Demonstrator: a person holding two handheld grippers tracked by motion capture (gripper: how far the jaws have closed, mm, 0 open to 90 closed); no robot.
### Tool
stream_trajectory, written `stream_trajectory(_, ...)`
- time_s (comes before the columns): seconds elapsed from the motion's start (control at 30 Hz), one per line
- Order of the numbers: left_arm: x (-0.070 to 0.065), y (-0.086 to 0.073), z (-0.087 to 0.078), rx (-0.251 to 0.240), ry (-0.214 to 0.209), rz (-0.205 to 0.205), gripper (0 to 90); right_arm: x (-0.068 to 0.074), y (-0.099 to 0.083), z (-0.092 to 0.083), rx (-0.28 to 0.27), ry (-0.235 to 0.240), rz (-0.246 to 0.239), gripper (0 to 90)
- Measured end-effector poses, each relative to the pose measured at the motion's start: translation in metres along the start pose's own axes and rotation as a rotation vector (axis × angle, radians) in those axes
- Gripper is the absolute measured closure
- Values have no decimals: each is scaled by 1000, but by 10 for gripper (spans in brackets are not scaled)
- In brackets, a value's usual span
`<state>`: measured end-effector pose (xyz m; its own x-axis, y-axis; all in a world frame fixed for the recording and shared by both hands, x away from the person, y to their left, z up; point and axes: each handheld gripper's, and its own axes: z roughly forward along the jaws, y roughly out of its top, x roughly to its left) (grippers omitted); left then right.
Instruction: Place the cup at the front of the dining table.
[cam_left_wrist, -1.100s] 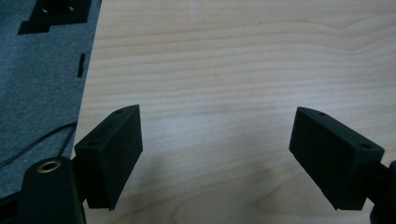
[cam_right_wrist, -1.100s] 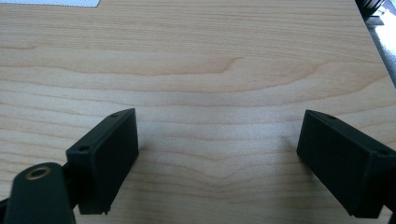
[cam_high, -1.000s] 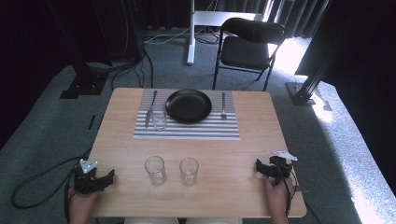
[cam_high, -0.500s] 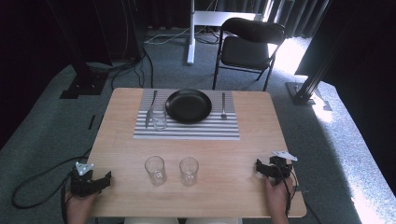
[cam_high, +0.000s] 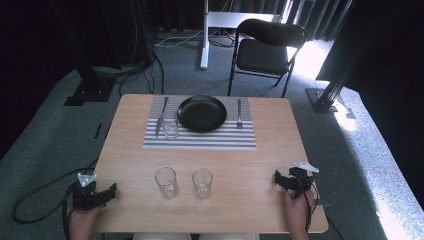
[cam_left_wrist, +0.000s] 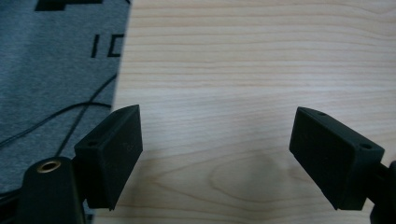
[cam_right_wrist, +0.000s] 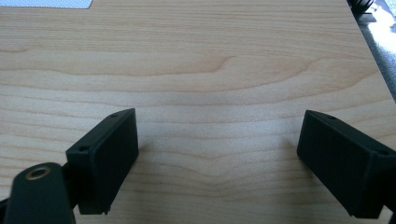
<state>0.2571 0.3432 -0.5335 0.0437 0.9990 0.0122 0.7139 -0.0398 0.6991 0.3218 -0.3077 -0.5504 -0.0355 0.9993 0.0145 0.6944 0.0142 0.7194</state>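
Little had shifted since before: only the left gripper (cam_high: 111, 190) edged slightly, jaws apart and empty above the worktop (cam_high: 250, 165); the right gripper (cam_high: 278, 179), also released, waited. Nearest, two glasses (cam_high: 166, 182) stood centrally; approach level, straddling one rim.

Pale smooth wood surface (cam_high: 250, 165), two clear glossy glasses (cam_high: 166, 182), a matt black plate (cam_high: 202, 113) on striped cloth mat (cam_high: 200, 139).

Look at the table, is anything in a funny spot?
Yes. One glass stands on the striped placemat right against the knife, while two more glasses stand apart near the front edge. Nothing looks spilled or broken.
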Motion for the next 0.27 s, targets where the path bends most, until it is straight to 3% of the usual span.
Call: stream_trajectory(0.27, -2, 1, 0, -24, -11, -22, 178, 0, 0, 0, 0, 0, 0, 120)
